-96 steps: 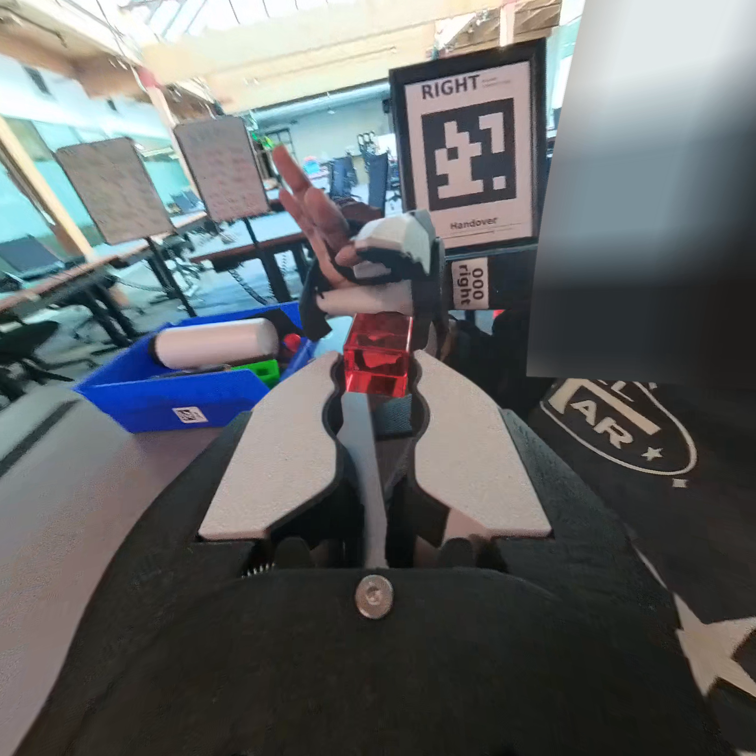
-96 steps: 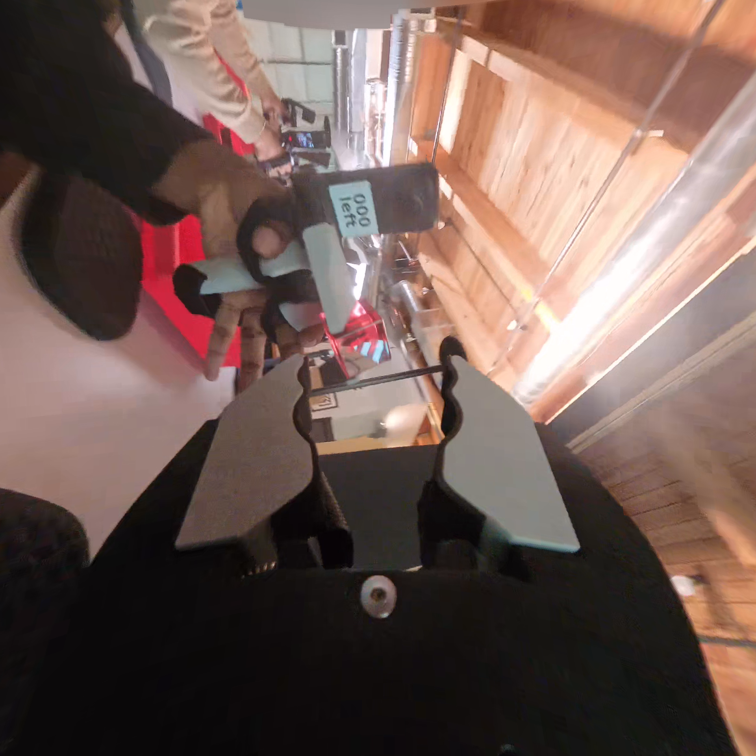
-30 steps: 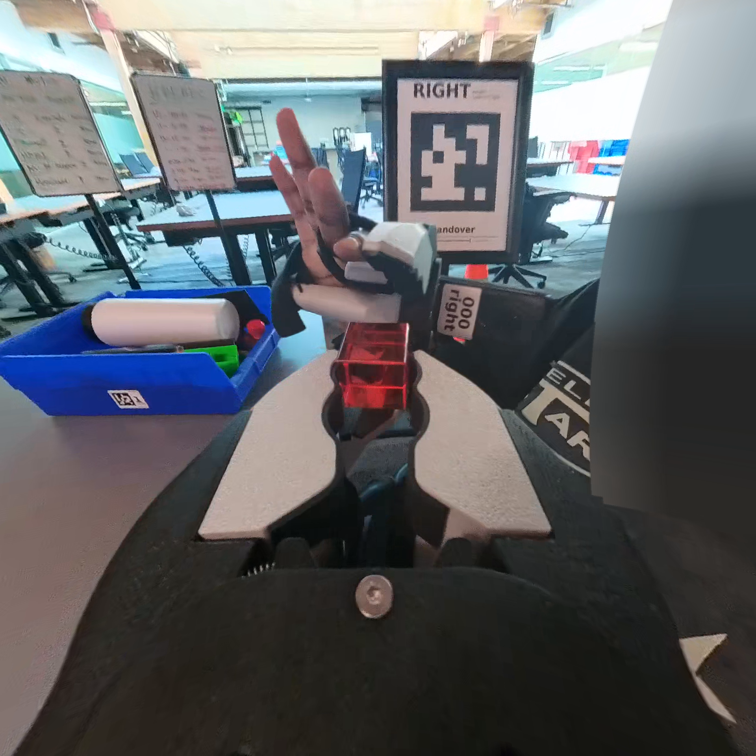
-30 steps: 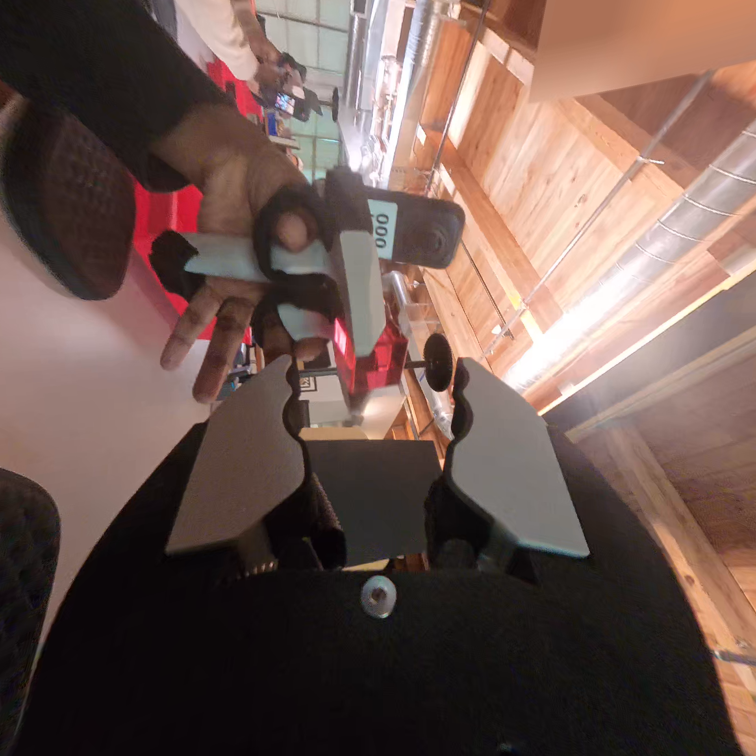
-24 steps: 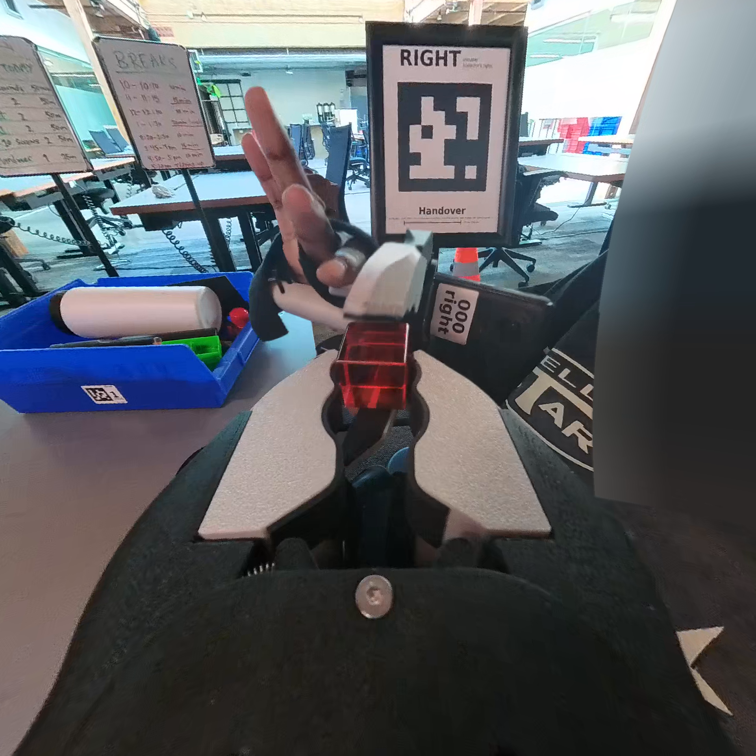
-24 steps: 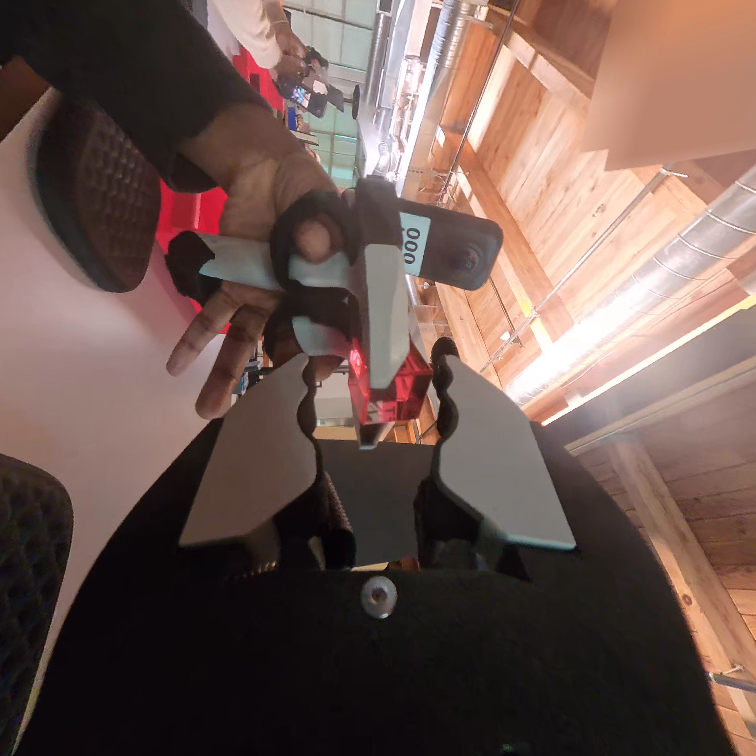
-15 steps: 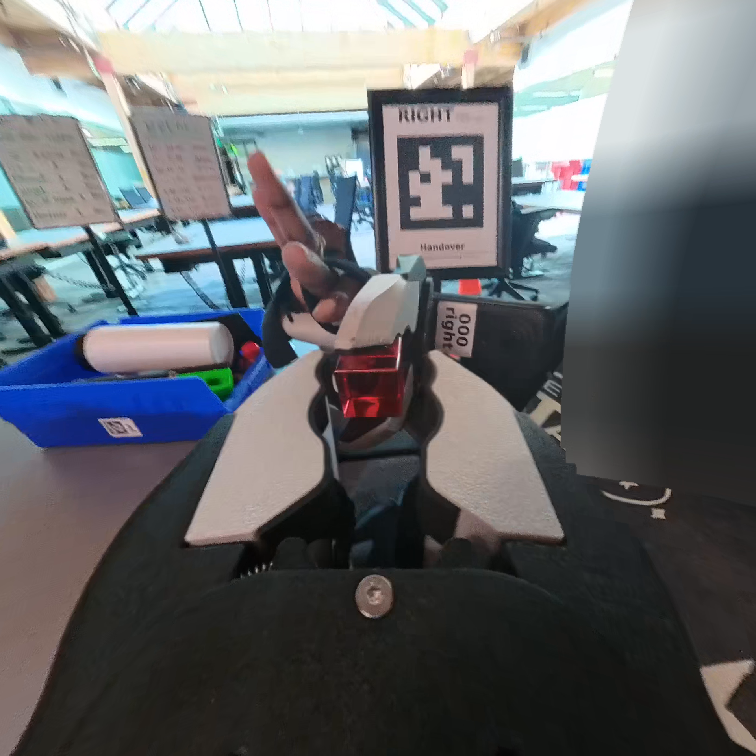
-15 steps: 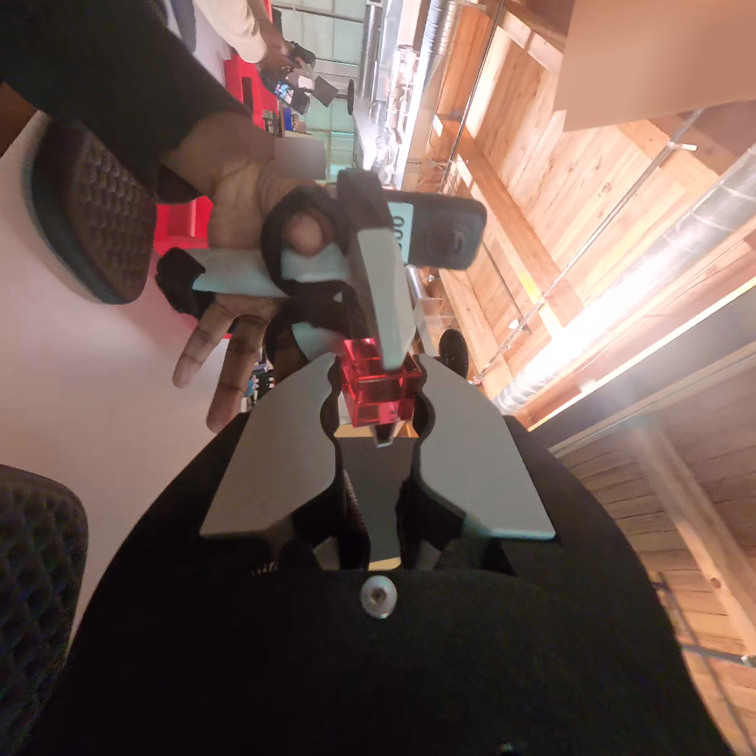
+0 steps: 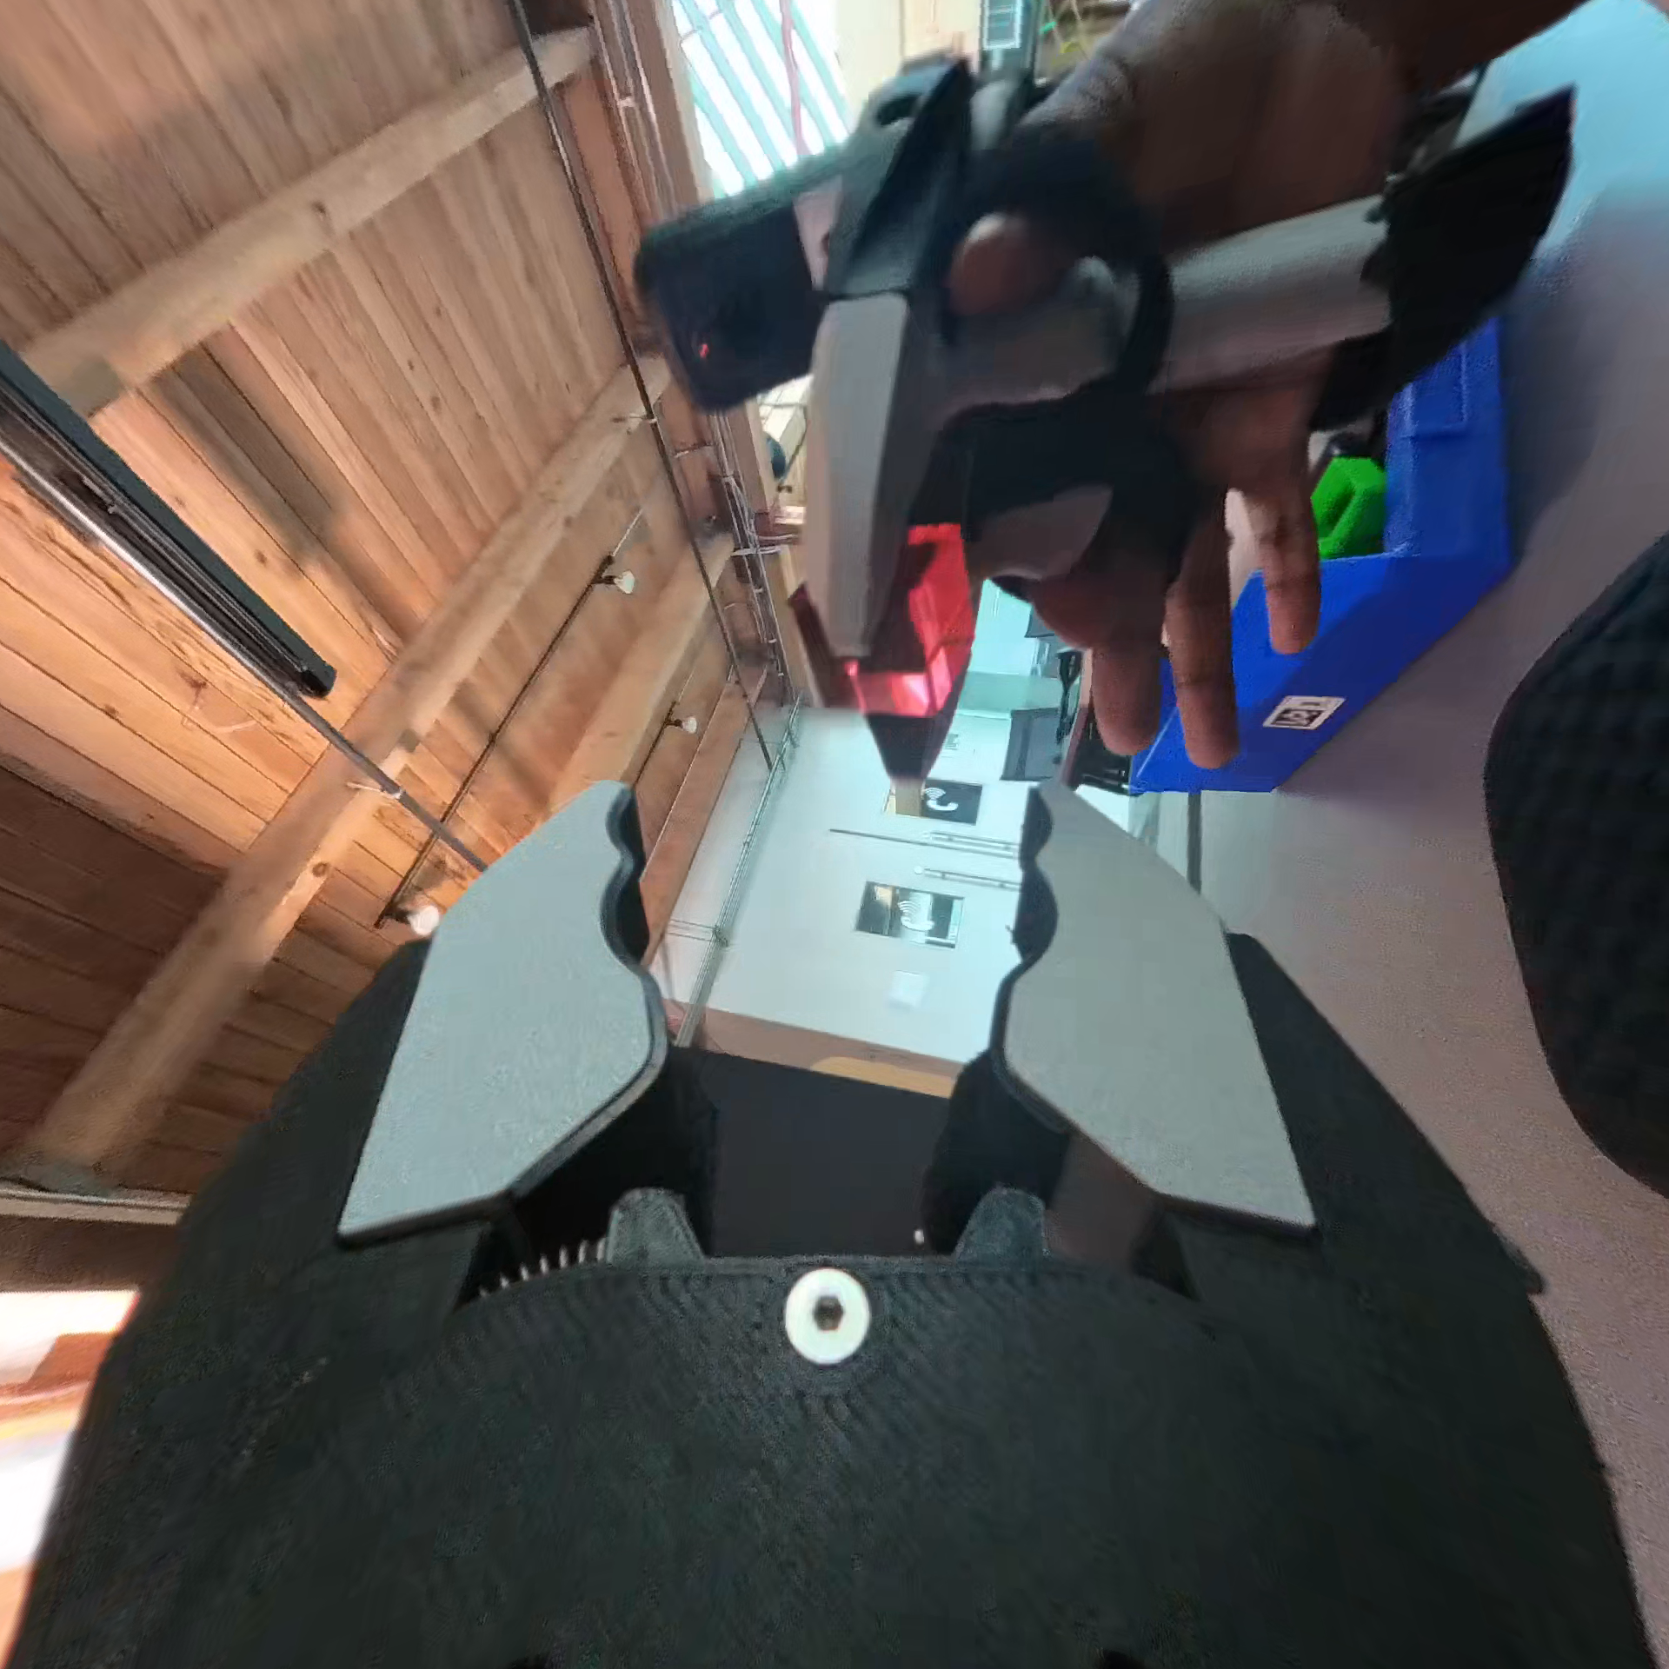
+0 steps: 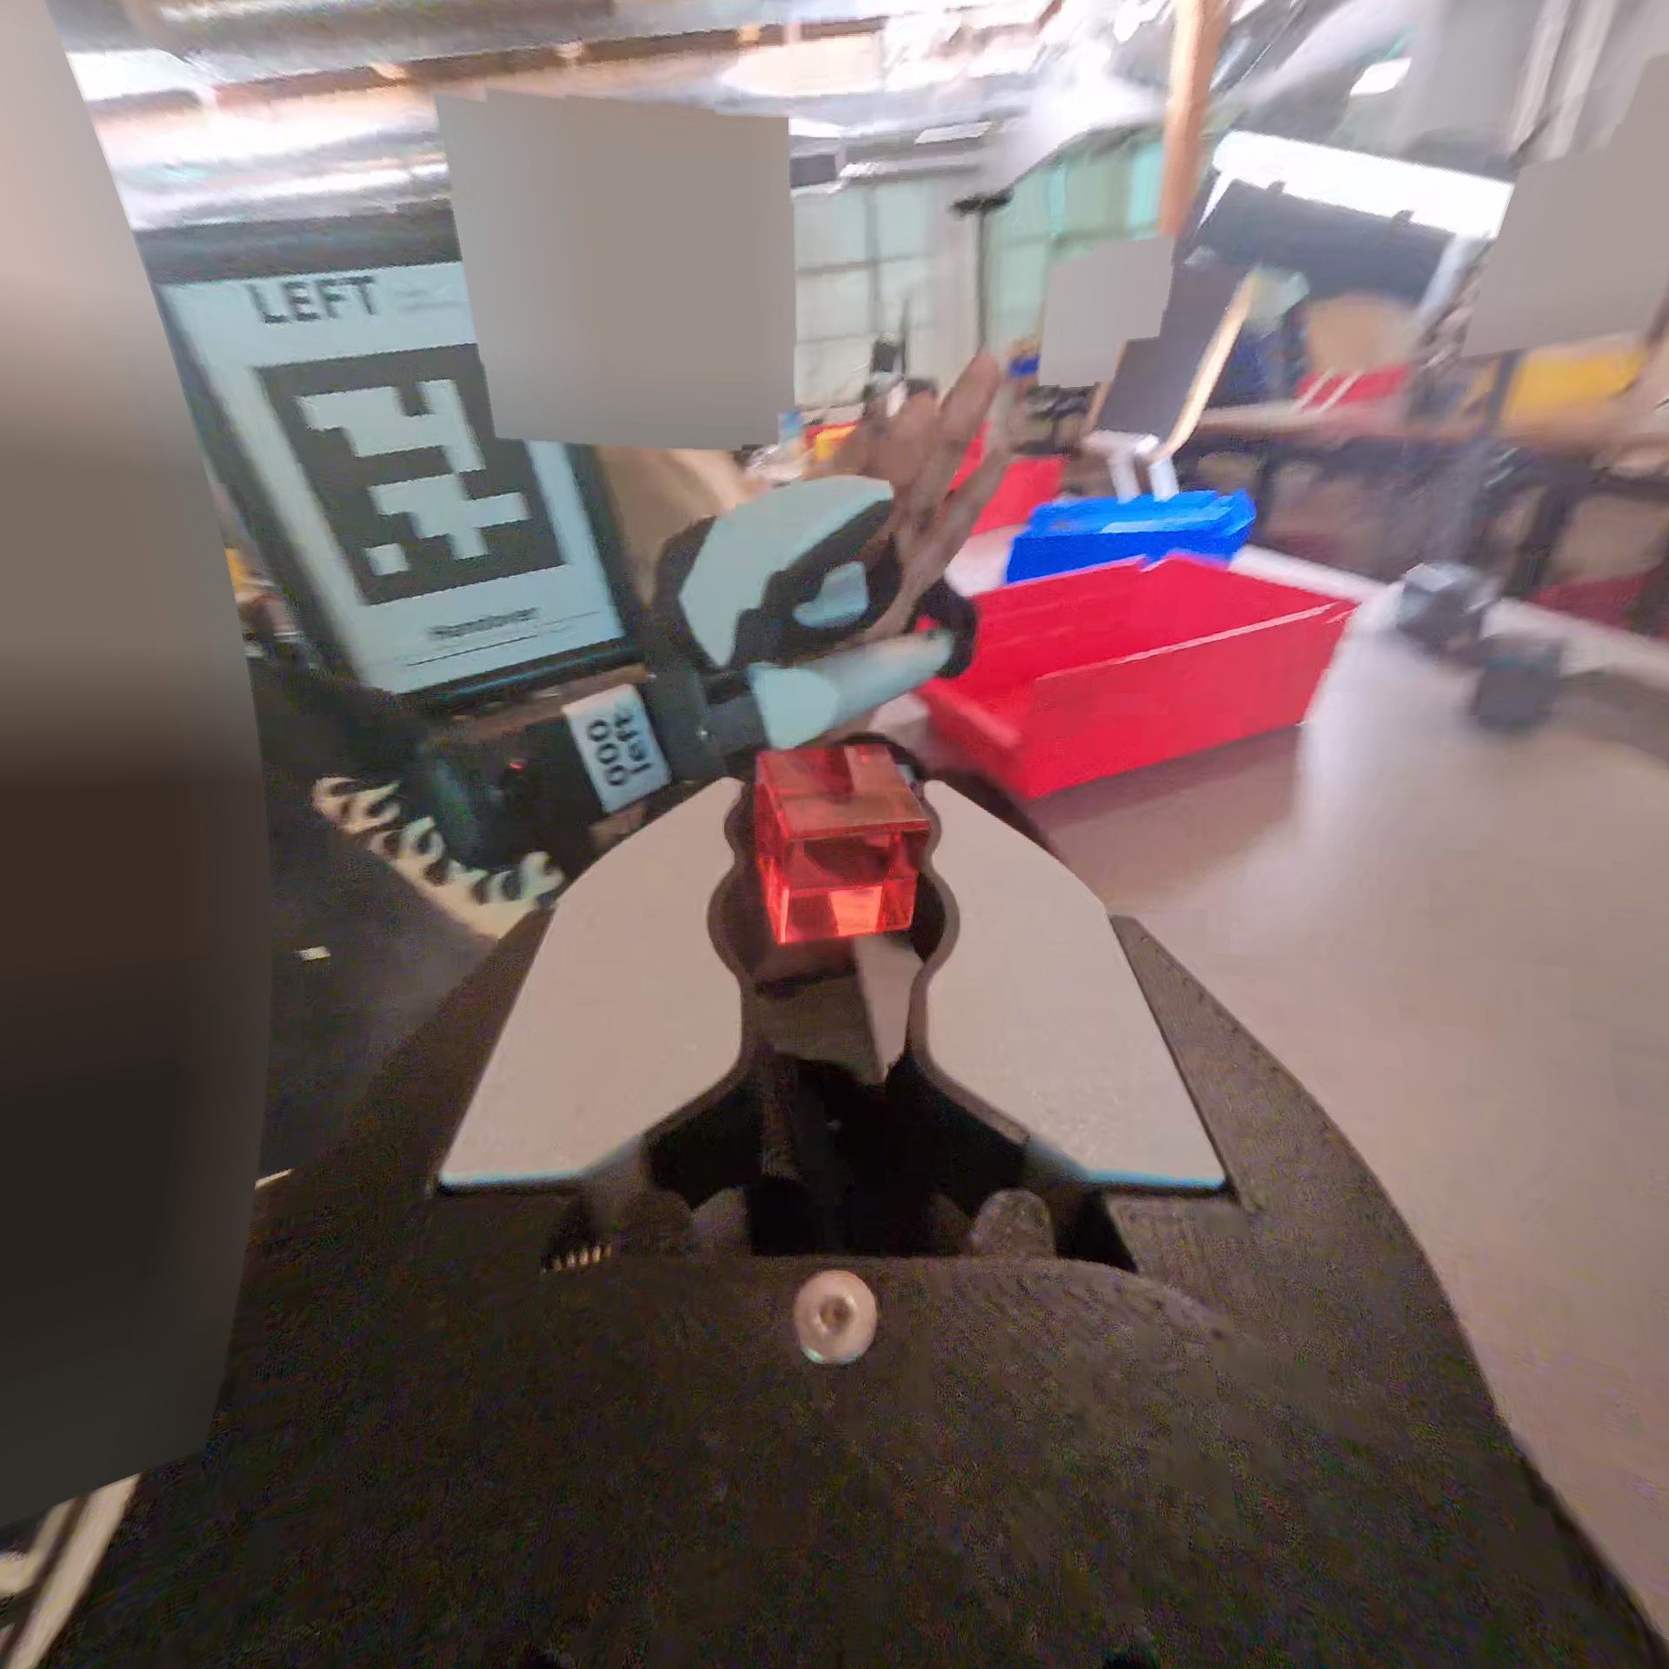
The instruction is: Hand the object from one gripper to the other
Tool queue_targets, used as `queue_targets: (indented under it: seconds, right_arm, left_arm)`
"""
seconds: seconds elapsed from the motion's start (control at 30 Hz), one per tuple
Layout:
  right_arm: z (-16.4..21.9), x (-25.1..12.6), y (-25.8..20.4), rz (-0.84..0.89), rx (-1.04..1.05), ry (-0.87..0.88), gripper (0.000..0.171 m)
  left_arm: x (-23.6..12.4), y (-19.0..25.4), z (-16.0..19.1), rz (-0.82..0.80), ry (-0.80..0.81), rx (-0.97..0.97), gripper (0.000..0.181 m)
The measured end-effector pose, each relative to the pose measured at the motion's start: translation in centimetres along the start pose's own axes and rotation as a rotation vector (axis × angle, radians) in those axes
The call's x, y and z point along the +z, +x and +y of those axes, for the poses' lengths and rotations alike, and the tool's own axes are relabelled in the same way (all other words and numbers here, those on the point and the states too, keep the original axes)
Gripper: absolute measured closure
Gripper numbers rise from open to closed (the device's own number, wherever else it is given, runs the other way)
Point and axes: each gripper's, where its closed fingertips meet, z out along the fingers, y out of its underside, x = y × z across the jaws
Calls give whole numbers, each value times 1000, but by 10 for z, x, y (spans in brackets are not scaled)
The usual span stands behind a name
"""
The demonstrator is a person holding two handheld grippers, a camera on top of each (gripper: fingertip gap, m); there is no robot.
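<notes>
A clear red cube [image 10: 840, 858] sits clamped between the two grey fingers of my right gripper [image 10: 835, 813], which is shut on it. My left gripper [image 9: 831, 804] is open and empty, its fingers spread wide. In the left wrist view the red cube [image 9: 935, 596] is just beyond my open fingertips, held in the right gripper [image 9: 908, 668], which a hand [image 9: 1201, 560] grips. In the right wrist view the left gripper faces me close up. One of its fingers [image 10: 840, 691] lies above the cube and another [image 10: 881, 1007] below it.
A blue bin [image 9: 1355, 632] holding a green item [image 9: 1346, 506] stands on the grey table [image 9: 1355, 948]. In the right wrist view a red bin [image 10: 1129, 686] and a blue bin [image 10: 1129, 533] stand ahead on the right. A black-and-white marker board [image 10: 406, 470] is behind the left gripper.
My left gripper has opened and let go of the red cube. My right gripper has shut on it. Both views have swung round.
</notes>
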Motion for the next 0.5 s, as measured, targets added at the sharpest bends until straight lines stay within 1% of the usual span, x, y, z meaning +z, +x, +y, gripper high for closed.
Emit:
queue_targets:
  seconds: [0.07, 0.17, 0.3, 0.4, 0.5]
  right_arm:
    - [7, 4, -3, -37, 46, -37, 139]
    - [16, 8, -2, -32, 49, -84, 139]
    - [25, 13, -6, -64, 74, -131, 139]
    - [29, 16, -9, -74, 65, -153, 140]
    - [27, 15, -10, -76, 70, -144, 142]
  left_arm:
    - [3, 9, -8, 31, 34, -6, 107]
    - [5, 17, -19, 58, 75, -5, 114]
    - [8, 26, -23, 81, 70, 41, 125]
    - [8, 29, -26, 90, 77, 48, 141]
    - [9, 29, -26, 101, 73, 24, 145]
